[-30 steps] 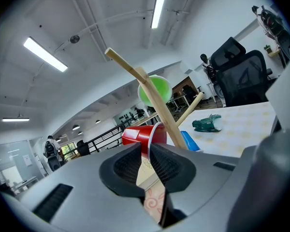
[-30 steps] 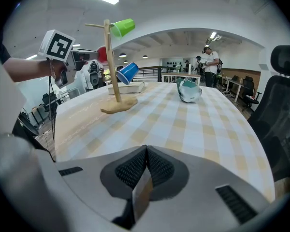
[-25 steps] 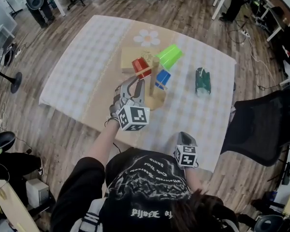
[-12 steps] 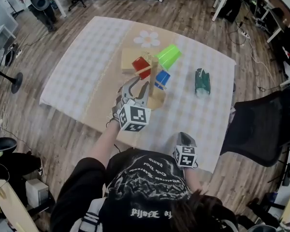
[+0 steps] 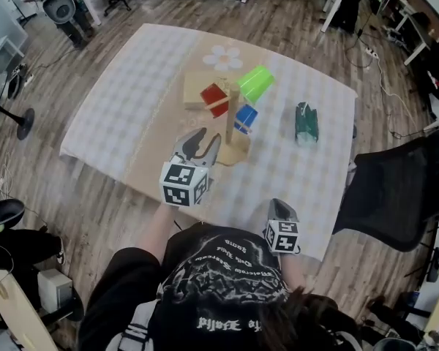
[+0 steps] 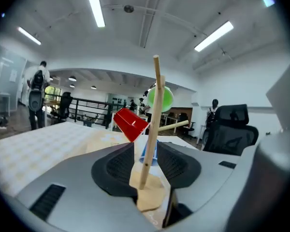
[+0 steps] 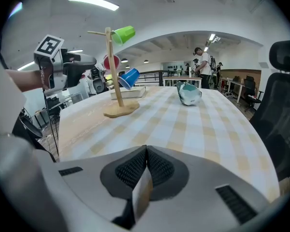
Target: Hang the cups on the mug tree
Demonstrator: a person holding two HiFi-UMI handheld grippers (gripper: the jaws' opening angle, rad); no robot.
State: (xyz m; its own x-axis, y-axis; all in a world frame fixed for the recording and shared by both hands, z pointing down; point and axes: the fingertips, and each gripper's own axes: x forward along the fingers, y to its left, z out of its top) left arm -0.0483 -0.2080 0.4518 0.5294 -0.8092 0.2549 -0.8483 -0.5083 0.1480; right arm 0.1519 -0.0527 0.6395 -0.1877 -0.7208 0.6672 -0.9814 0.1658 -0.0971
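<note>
The wooden mug tree stands mid-table with a red cup, a green cup and a blue cup hanging on its pegs. A dark green cup lies on its side to the right. My left gripper sits just in front of the tree base; its jaws have just been opening and stand open with nothing between them. In the left gripper view the red cup hangs beyond the jaws, apart from them. My right gripper rests shut and empty at the near table edge.
A flat wooden box lies behind the tree, and a flower print marks the checked cloth. A black office chair stands right of the table. Desks and chairs ring the room.
My left gripper has pulled back toward me from the red cup and rolled, its jaws wider apart. The red cup stays on its peg. The right gripper has kept still.
</note>
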